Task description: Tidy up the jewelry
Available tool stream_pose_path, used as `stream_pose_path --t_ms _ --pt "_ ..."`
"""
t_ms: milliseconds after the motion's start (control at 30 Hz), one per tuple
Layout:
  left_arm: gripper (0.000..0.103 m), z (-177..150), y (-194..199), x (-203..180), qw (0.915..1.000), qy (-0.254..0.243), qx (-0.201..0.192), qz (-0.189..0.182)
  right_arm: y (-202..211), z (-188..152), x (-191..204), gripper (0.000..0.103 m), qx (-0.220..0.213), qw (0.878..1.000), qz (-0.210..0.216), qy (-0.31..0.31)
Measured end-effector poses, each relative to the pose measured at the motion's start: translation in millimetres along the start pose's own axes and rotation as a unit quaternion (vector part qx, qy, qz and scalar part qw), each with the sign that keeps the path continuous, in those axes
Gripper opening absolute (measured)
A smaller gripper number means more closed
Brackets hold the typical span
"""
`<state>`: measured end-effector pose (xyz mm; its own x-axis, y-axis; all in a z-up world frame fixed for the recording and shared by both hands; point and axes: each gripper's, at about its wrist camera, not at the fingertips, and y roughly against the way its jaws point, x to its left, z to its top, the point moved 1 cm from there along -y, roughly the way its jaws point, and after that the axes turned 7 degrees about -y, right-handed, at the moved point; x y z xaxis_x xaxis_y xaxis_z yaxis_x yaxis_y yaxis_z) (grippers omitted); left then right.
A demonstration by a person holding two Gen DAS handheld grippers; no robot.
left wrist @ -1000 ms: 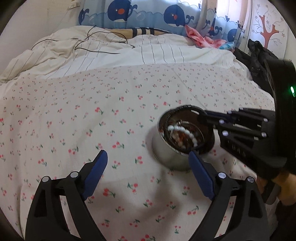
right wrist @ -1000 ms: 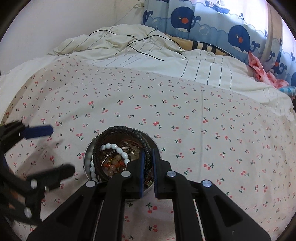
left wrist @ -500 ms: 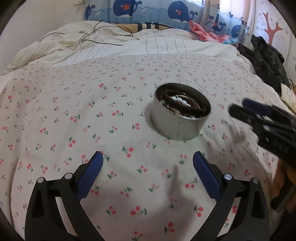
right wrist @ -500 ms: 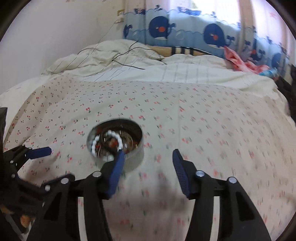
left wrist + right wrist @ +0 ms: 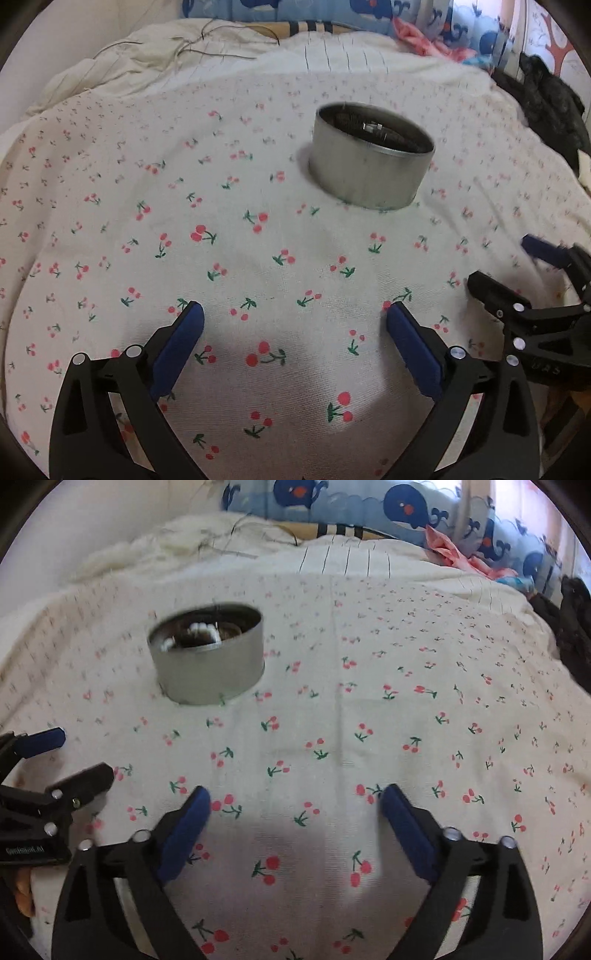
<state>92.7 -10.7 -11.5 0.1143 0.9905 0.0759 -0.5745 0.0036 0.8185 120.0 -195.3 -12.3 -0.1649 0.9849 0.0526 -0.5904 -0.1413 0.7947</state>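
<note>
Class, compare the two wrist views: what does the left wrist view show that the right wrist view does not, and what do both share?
Only the left wrist view shows the pink tree picture on the wall at top right; the tin's contents look dark and blurred there.

Only the right wrist view shows white beads inside the tin.

Both show the round metal tin on the cherry-print sheet, the whale-print fabric, and the open, empty left gripper and right gripper.

Bed: I worked over a cherry-print sheet [image 5: 258, 258] covering it.
Far end: a crumpled cream duvet [image 5: 192, 542] lay beside a striped one [image 5: 351, 55].
Window: a whale-patterned curtain [image 5: 406, 506] glowed with daylight.
Left wall: plain white [image 5: 92, 513].
</note>
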Motion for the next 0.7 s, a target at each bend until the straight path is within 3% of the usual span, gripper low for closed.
stream_pose_path --t_ms 200,400,700 --pt "0.096 -2.9 0.9 1.8 0.9999 0.009 0.003 -0.011 -3.9 -2.4 -7.9 0.096 0.025 0.999 0.004 -0.024" --pt "0.096 -6.0 0.4 5.6 0.9998 0.012 0.001 -0.016 -1.8 -4.6 -2.3 0.096 0.018 1.0 -0.011 -0.013" --pt "0.096 -4.4 -5.2 6.1 0.9998 0.008 0.012 -0.016 -5.9 -2.4 -6.2 0.096 0.03 0.999 0.0 -0.018"
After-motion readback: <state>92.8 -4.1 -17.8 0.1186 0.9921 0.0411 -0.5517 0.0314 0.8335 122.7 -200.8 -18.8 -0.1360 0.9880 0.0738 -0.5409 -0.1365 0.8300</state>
